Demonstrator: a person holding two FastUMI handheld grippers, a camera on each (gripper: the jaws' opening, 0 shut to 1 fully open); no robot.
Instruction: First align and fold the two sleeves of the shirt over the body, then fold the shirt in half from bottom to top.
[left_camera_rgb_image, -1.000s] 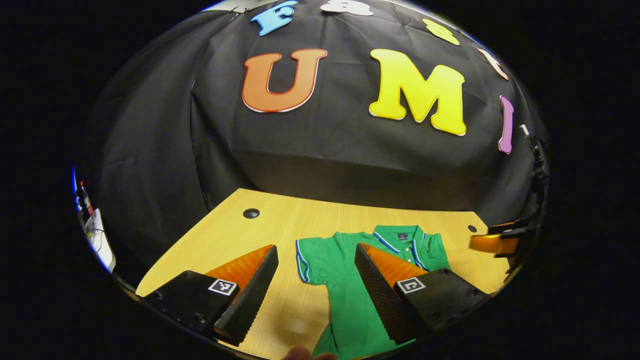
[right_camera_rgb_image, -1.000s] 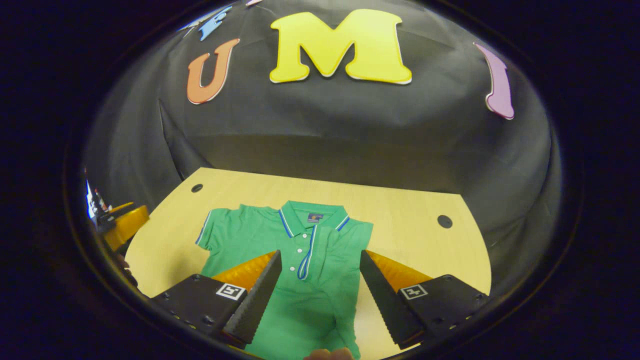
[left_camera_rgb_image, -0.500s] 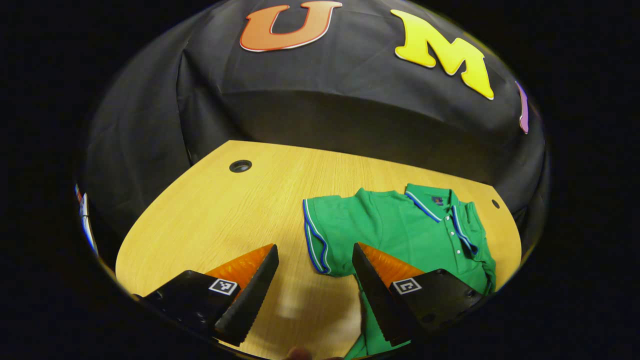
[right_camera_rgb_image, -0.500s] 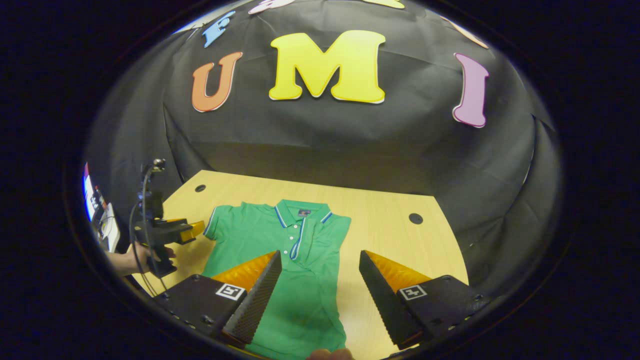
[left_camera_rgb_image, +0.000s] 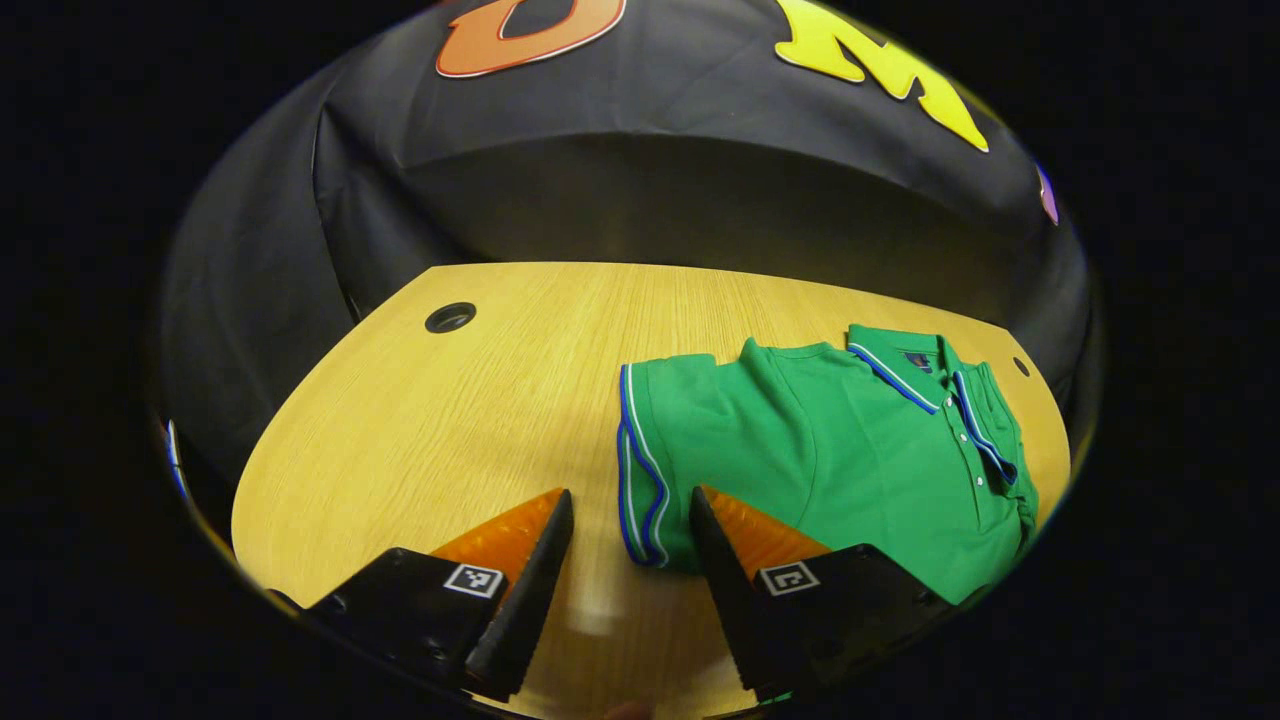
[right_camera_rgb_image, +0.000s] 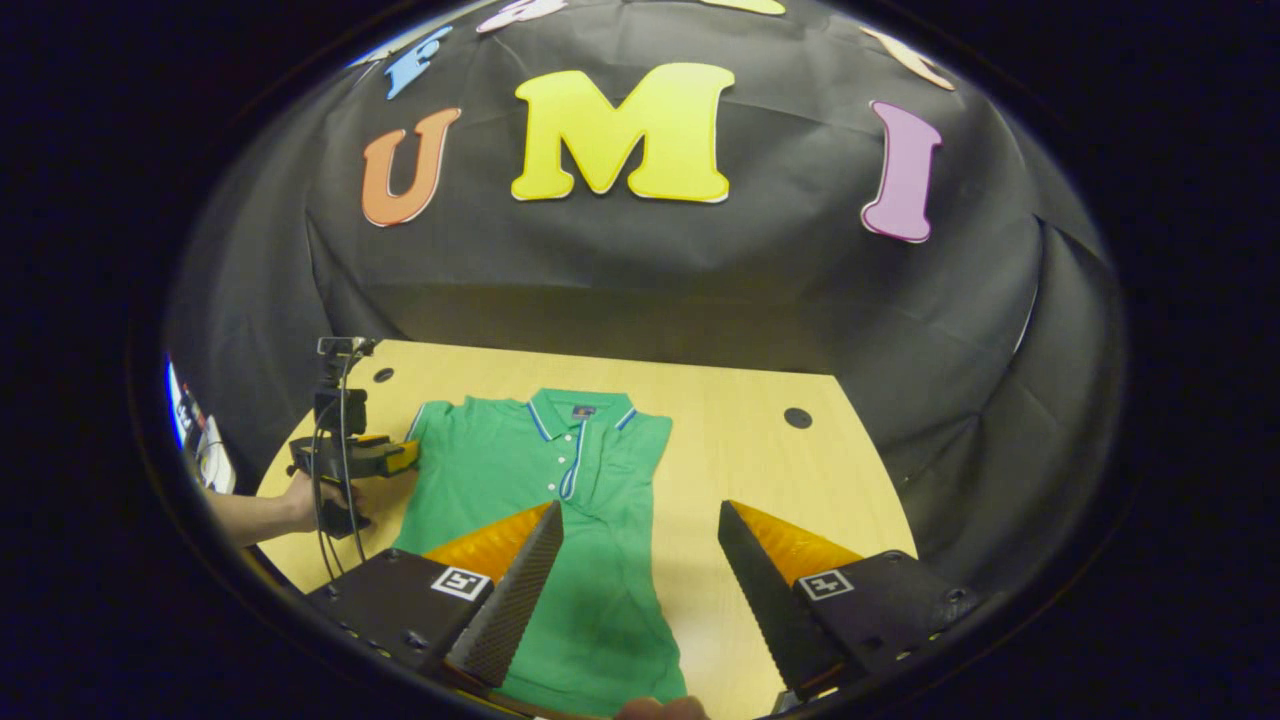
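Both jaws parted — left gripper (left_camera_rgb_image: 628, 530) straddles the shirt's (left_camera_rgb_image: 850, 450) sleeve cuff (left_camera_rgb_image: 640, 480).

Green shirt (left_camera_rgb_image: 840, 450), plain in the body. Blue and white stripes along the sleeve hem (left_camera_rgb_image: 632, 470) and the collar (right_camera_rgb_image: 580, 412). White buttons (right_camera_rgb_image: 565, 470) down a blue-edged placket. Small dark patch inside the collar. Light yellow wood grain on the worktop (left_camera_rgb_image: 450, 430), with dark round holes (left_camera_rgb_image: 450, 318).

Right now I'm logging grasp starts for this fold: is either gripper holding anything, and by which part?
Nothing is held. The left gripper is open around the blue-striped cuff of the green polo shirt, not yet pinching. The right gripper is open above it.
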